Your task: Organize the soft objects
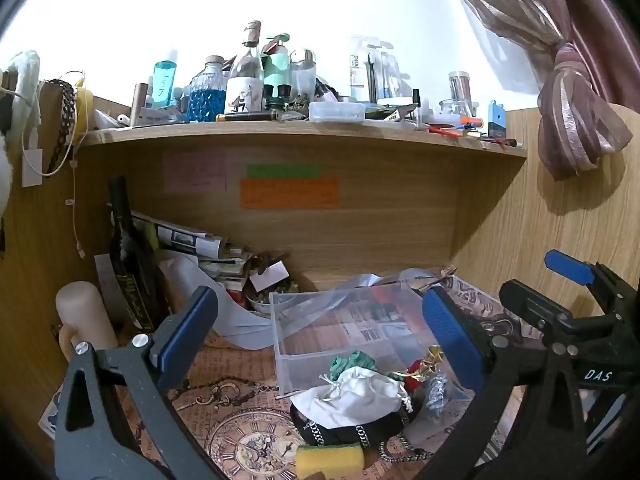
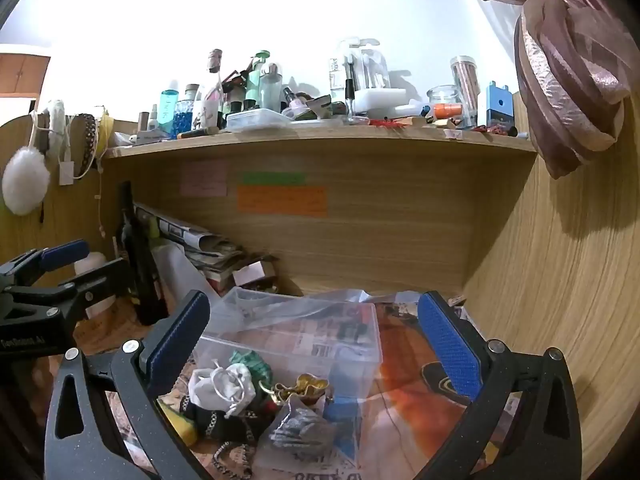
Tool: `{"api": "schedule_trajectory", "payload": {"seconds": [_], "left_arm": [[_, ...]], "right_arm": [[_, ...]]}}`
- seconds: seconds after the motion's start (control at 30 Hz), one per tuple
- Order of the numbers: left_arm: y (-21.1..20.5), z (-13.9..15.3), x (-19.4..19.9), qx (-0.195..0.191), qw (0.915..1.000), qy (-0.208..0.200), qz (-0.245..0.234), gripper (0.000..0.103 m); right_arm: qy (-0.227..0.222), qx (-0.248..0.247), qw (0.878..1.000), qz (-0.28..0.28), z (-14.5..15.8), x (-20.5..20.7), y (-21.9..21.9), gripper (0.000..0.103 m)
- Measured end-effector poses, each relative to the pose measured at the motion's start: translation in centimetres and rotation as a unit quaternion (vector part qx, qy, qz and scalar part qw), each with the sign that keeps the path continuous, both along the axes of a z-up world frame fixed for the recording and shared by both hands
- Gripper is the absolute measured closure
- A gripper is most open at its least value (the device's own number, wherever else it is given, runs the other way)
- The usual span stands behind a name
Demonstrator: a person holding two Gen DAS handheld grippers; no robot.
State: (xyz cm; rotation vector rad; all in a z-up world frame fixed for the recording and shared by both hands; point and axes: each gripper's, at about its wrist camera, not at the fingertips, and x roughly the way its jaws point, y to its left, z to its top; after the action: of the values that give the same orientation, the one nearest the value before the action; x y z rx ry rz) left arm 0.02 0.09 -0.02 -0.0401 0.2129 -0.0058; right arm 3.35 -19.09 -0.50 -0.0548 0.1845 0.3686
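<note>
The soft pile, white pouch (image 1: 360, 394) on top, lies on the desk (image 1: 224, 364) just before the clear bin's (image 1: 340, 316) near wall. Left gripper (image 1: 320, 336) and right gripper (image 2: 314, 344) hover released, holding nothing. Judging by this, sorting hasn't begun; next, descend and pinch one pouch.

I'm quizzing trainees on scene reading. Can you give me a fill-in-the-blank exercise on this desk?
1. The clear plastic box holds ____ as yet.
2. The white drawstring pouch lies on a ____ cloth with a chain print.
3. Both the left gripper and the right gripper have their jaws ____.
4. The sponge nearest the left camera is ____.

Missing words: nothing; black; open; yellow
</note>
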Motion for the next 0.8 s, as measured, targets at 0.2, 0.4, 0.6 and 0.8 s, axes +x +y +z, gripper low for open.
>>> {"api": "schedule_trajectory", "payload": {"seconds": [0.2,0.4,0.6,0.8], "left_arm": [[0.54,-0.12,0.24,-0.006,1.0000,0.006,-0.002,0.000],[0.49,0.66,0.10,-0.001,1.0000,-0.002,0.003,0.000],[0.15,0.66,-0.24,0.007,0.9999,-0.006,0.008,0.000],[0.29,0.62,-0.34,0.006,0.9999,-0.008,0.010,0.000]], "right_arm": [[0.007,0.006,1.000,0.002,-0.03,0.05,0.03,0.000],[0.005,0.010,1.000,0.002,0.14,0.06,0.08,0.000],[0.002,0.015,1.000,0.004,0.20,-0.23,0.00,0.000],[0.001,0.016,1.000,0.005,0.30,-0.40,0.24,0.000]]}}
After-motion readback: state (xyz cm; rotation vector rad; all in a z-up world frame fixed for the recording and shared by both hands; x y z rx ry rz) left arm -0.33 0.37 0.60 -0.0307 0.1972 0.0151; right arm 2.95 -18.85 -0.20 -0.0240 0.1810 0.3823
